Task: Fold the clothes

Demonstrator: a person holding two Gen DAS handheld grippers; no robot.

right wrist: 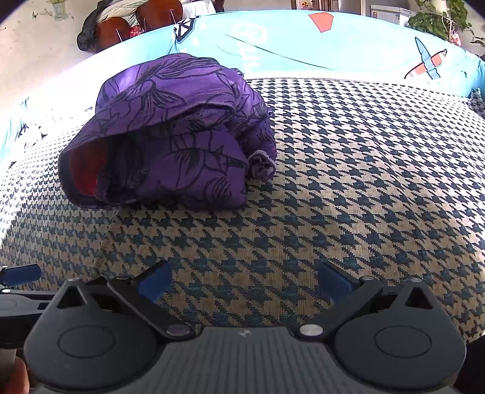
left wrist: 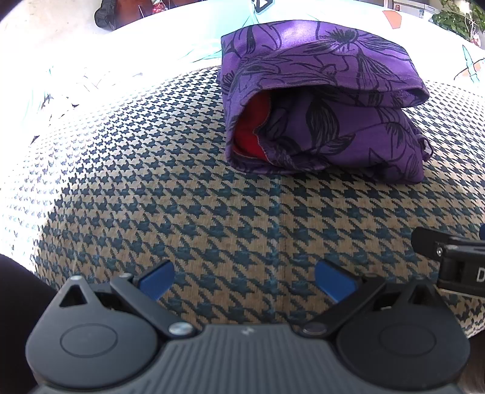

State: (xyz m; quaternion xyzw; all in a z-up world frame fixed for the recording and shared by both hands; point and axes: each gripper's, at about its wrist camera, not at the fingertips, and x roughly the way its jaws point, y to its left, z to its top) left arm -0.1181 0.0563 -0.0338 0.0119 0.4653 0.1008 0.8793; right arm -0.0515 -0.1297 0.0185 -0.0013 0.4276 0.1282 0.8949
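Note:
A purple garment with a black flower print and a red lining lies folded in a thick bundle (left wrist: pixel 321 100) on the houndstooth cloth (left wrist: pixel 182 212). It also shows in the right wrist view (right wrist: pixel 169 136), left of centre. My left gripper (left wrist: pixel 245 280) is open and empty, low over the cloth, well short of the bundle. My right gripper (right wrist: pixel 245 280) is open and empty, also short of the bundle. Its body shows at the right edge of the left wrist view (left wrist: pixel 454 257).
A light blue printed sheet (right wrist: pixel 303 42) lies beyond the houndstooth cloth. Brown furniture with a dark bag (right wrist: pixel 121 24) stands at the far left. Green plants (right wrist: pixel 439 18) stand at the far right. The left gripper's blue fingertip (right wrist: pixel 21 274) shows at the left edge.

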